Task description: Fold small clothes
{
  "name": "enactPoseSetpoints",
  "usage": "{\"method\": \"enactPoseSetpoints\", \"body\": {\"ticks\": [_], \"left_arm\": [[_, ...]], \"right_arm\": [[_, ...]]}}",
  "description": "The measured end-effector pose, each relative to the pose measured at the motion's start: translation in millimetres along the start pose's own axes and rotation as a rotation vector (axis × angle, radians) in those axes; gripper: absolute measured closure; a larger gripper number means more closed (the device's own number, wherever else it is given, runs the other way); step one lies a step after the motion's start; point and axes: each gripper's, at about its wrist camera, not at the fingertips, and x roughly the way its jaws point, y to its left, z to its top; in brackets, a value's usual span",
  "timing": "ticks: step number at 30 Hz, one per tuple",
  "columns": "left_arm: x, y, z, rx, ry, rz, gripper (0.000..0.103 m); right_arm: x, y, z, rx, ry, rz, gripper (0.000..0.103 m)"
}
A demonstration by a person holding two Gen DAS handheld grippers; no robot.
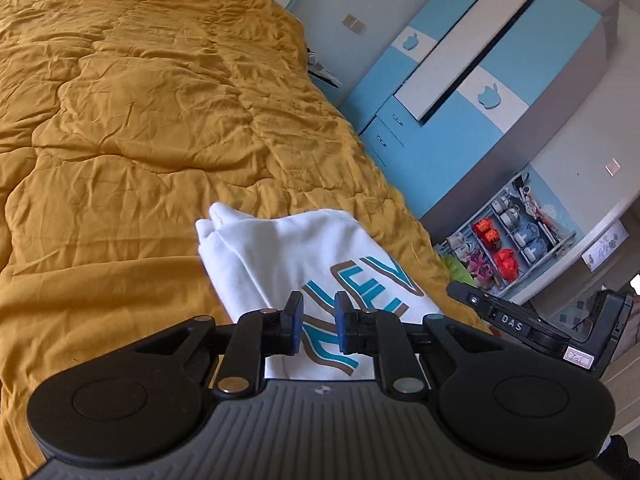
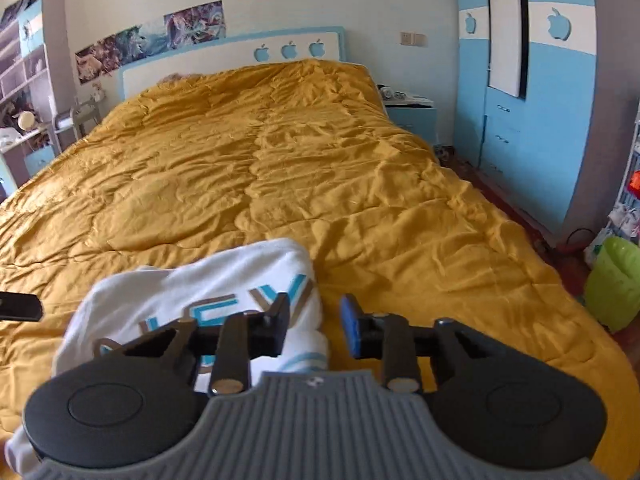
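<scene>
A small white shirt (image 1: 288,248) with a blue and brown print lies folded on the mustard duvet (image 1: 140,120), near the bed's front right corner. My left gripper (image 1: 319,320) hovers over the printed part. Its blue pads stand a narrow gap apart, and the print shows through the gap with nothing pinched. In the right wrist view the shirt (image 2: 200,280) lies bunched at lower left. My right gripper (image 2: 314,320) is open at the shirt's right edge, with its left finger over the cloth and its right finger over the bare duvet (image 2: 320,180).
Black housing of the other tool (image 1: 520,322) shows to the right of the shirt. A blue and white wardrobe (image 2: 540,140) and a nightstand (image 2: 412,116) stand right of the bed. A green bin (image 2: 616,284) and a shoe rack (image 1: 500,244) sit on the floor.
</scene>
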Motion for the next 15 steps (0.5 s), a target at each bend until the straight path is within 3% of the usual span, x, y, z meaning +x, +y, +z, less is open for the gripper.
{"method": "enactPoseSetpoints", "body": {"ticks": [1, 3, 7, 15], "left_arm": [[7, -7, -5, 0.027, 0.043, 0.010, 0.095], [17, -18, -15, 0.070, 0.090, 0.022, 0.102], [29, -28, -38, 0.180, 0.148, 0.113, 0.102], [24, -29, -47, 0.233, 0.170, 0.182, 0.101]], "right_arm": [[3, 9, -3, -0.016, 0.003, 0.002, 0.102], [10, 25, -10, -0.055, 0.015, -0.039, 0.103], [19, 30, -31, 0.017, 0.079, -0.003, 0.103], [-7, 18, -60, 0.152, 0.058, -0.003, 0.103]]}}
